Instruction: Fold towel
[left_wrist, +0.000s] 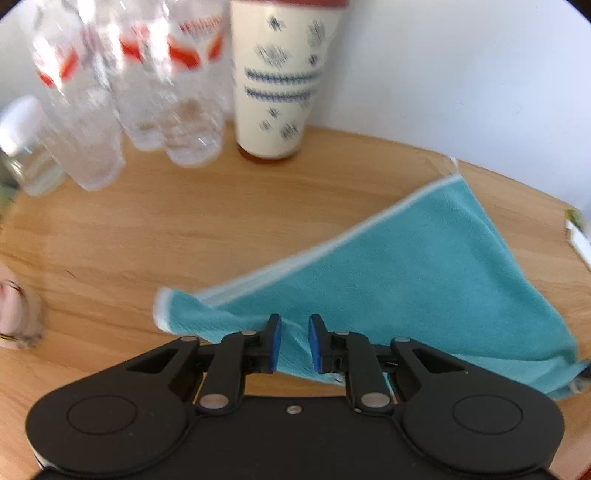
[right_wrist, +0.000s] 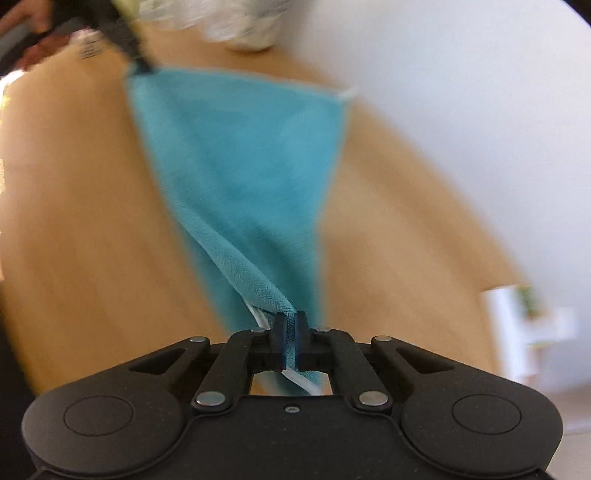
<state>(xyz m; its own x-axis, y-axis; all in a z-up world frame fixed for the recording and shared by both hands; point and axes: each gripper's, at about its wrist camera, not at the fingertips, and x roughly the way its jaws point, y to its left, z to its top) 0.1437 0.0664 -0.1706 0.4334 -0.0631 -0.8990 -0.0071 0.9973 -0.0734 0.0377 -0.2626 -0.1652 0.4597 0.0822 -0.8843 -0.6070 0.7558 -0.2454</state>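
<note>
A teal towel (left_wrist: 406, 273) with a white hem lies on the round wooden table (left_wrist: 184, 229), pulled into a triangle. My left gripper (left_wrist: 295, 341) is open, its blue pads (left_wrist: 275, 343) apart just above the towel's near edge, close to a hemmed corner (left_wrist: 162, 306). In the right wrist view the towel (right_wrist: 240, 166) stretches away from my right gripper (right_wrist: 291, 332), which is shut on a bunched corner with the white hem (right_wrist: 301, 382) trailing behind the fingers. The left gripper (right_wrist: 138, 64) shows blurred at the towel's far left corner.
Several clear plastic bottles (left_wrist: 147, 92) with red labels and a cream patterned cup (left_wrist: 277, 81) stand at the table's back by a white wall. A glass jar (left_wrist: 26, 147) sits at the left edge. A person's hand (right_wrist: 33, 40) is at the upper left.
</note>
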